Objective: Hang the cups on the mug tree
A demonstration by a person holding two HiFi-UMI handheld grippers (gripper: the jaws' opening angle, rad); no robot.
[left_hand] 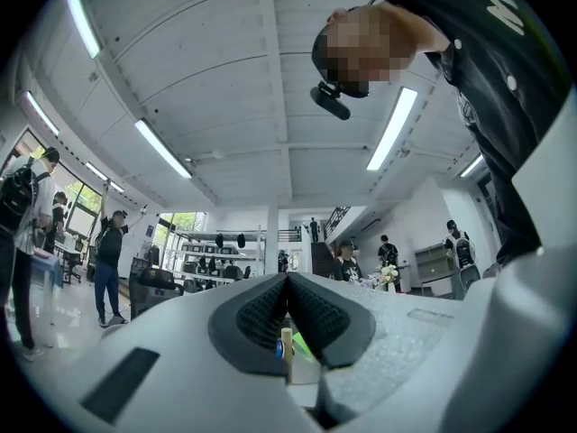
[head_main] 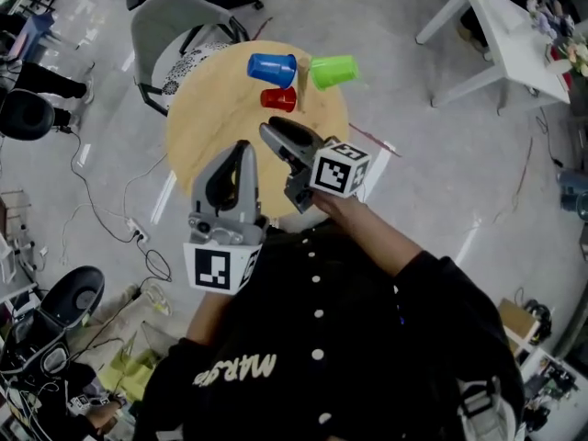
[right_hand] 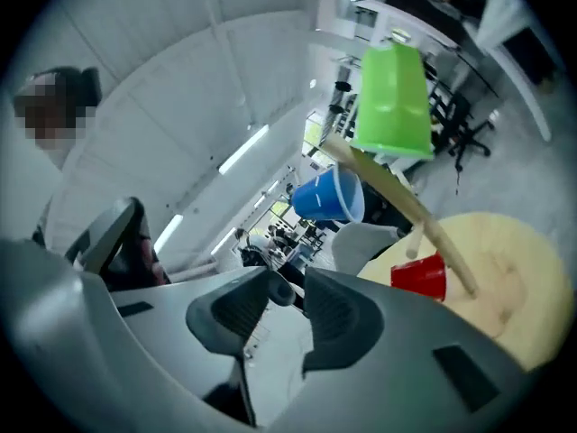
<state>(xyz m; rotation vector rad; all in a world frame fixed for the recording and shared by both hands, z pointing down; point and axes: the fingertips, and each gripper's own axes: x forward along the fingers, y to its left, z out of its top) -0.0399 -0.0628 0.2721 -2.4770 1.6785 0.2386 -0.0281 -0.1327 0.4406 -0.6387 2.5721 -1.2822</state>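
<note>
A wooden mug tree [head_main: 301, 76] stands at the far side of the round wooden table [head_main: 216, 118]. On it hang a blue cup [head_main: 272, 67] at the left, a green cup [head_main: 333, 71] at the right and a red cup [head_main: 278, 99] lower down. My right gripper [head_main: 273, 133] is just short of the red cup, open, with nothing between its jaws. Its own view shows the green cup [right_hand: 392, 102], blue cup [right_hand: 329, 197], red cup [right_hand: 421, 276] and the tree's stem [right_hand: 406, 201] ahead of the right gripper [right_hand: 290, 280]. My left gripper [head_main: 241, 147] hovers over the table's near part, shut and empty.
A grey chair [head_main: 179, 26] stands behind the table. A white table [head_main: 514, 35] is at the back right. Cables and a black office chair [head_main: 73, 297] lie on the floor at the left. Several people [left_hand: 108, 255] stand in the room.
</note>
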